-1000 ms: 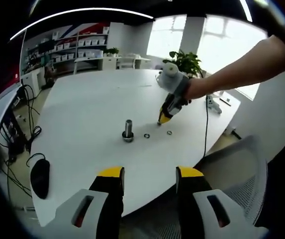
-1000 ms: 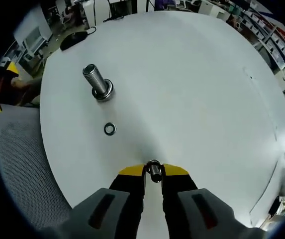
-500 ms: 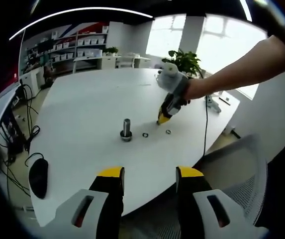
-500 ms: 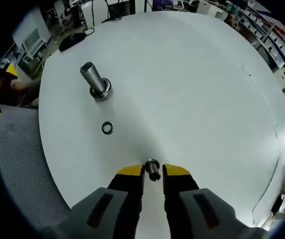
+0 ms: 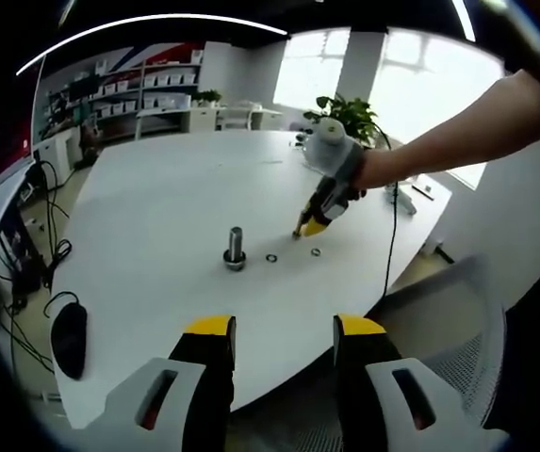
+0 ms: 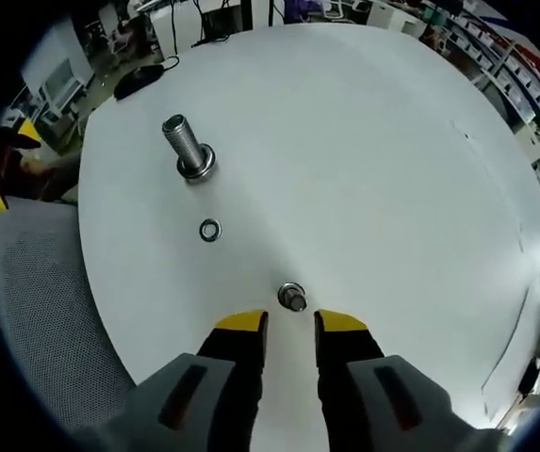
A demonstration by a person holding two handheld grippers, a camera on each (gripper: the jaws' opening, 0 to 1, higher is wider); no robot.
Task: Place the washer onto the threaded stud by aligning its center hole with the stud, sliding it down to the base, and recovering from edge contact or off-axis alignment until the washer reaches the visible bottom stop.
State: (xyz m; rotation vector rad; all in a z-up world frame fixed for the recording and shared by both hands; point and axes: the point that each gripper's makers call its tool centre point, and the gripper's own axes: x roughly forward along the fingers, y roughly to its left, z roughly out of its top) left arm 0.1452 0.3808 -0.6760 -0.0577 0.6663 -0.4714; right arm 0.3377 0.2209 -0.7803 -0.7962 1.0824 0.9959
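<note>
In the right gripper view, the right claw (image 6: 288, 322) is standing at the bottom centre of the frame with its two yellow tips spread and nothing between them. Just above the tips, a small metal piece (image 6: 292, 298) is sitting on the white desk (image 6: 392, 169); it is looking like a nut or a thick ring, and I cannot tell which. Further up and to the left, the washer (image 6: 210, 230) is lying flat on the desk, its hole facing up, apart from everything else. Further still, in the upper left, the stud (image 6: 186, 146) is standing on its wide base, with its long axis going up from the desk and its free threaded end pointing away from the surface; no washer is on it yet.

In the left gripper view, the left claw (image 5: 279, 330) is waiting low at the bottom, spread and empty, off the near desk edge.

I judge that the picking step is in hand, and the placing is not yet begun. The next move is asking the right claw to reach the flat washer, pinch it by the rim, bring its hole over the stud top, and keep it level while sliding down.
</note>
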